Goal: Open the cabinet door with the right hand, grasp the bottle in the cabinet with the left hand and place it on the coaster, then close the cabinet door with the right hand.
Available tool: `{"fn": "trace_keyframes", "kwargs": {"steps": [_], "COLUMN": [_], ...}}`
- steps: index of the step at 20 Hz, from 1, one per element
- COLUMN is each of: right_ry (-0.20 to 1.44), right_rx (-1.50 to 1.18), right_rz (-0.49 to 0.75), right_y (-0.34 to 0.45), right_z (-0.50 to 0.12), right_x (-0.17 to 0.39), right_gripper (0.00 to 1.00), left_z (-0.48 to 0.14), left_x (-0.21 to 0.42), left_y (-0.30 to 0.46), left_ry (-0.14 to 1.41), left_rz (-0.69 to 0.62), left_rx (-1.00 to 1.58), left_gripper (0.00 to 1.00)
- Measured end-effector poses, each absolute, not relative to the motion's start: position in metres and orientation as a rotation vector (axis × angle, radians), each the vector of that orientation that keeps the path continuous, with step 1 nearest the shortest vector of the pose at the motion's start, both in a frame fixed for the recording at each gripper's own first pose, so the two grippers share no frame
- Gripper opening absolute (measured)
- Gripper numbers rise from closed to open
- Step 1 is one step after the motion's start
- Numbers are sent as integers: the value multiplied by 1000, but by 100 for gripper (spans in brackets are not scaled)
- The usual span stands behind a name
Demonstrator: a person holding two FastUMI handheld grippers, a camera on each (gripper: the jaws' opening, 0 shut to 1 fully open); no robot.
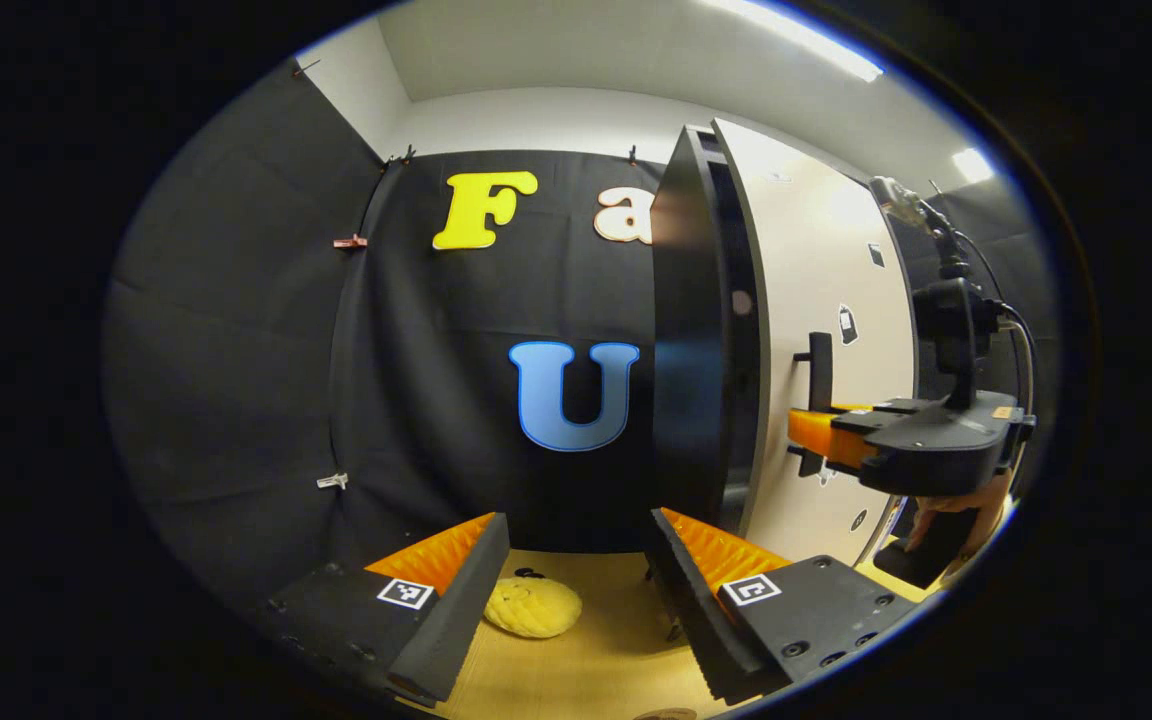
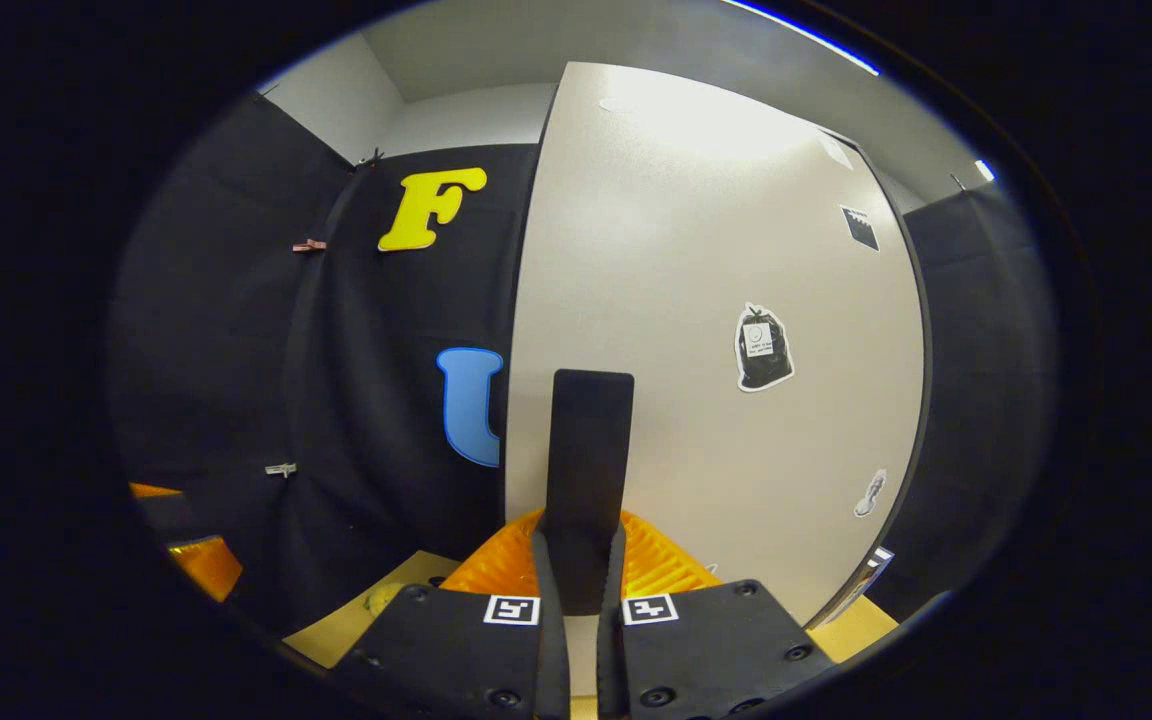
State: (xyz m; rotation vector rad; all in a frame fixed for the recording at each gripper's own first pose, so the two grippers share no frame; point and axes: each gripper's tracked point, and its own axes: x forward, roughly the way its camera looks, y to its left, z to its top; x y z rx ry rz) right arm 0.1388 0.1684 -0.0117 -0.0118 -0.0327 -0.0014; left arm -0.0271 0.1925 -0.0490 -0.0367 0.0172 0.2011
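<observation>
A tall black cabinet [image 1: 688, 340] stands on the wooden table, and its pale door [image 1: 826, 260] is a crack ajar at the left edge. My right gripper [image 1: 821, 435] is at the door's black vertical handle [image 1: 820, 370]. In the right gripper view, the right gripper [image 2: 581, 545] is shut on that handle [image 2: 588, 440], in front of the pale door [image 2: 696, 300]. My left gripper [image 1: 576, 540] hovers open and empty above the table, left of the cabinet. The bottle is hidden behind the door. A small brownish round piece [image 1: 666, 713] peeks in at the bottom edge.
A yellow knitted round thing [image 1: 533, 607] lies on the wooden table [image 1: 586, 660] between my left fingers, near the black cloth wall. Several stickers dot the door. A hand holds the right gripper at the far right.
</observation>
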Motion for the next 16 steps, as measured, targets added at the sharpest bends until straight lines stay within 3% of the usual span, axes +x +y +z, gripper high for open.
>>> {"fn": "trace_keyframes", "kwargs": {"steps": [16], "right_ry": [27], "right_rx": [-5], "right_rz": [155], "right_y": [122], "right_z": [-5], "right_x": [32], "right_gripper": [15], "left_z": [-33], "left_x": [-26], "left_y": [70], "left_ry": [-42], "left_rz": [-12], "left_rx": [12], "left_gripper": [89]}}
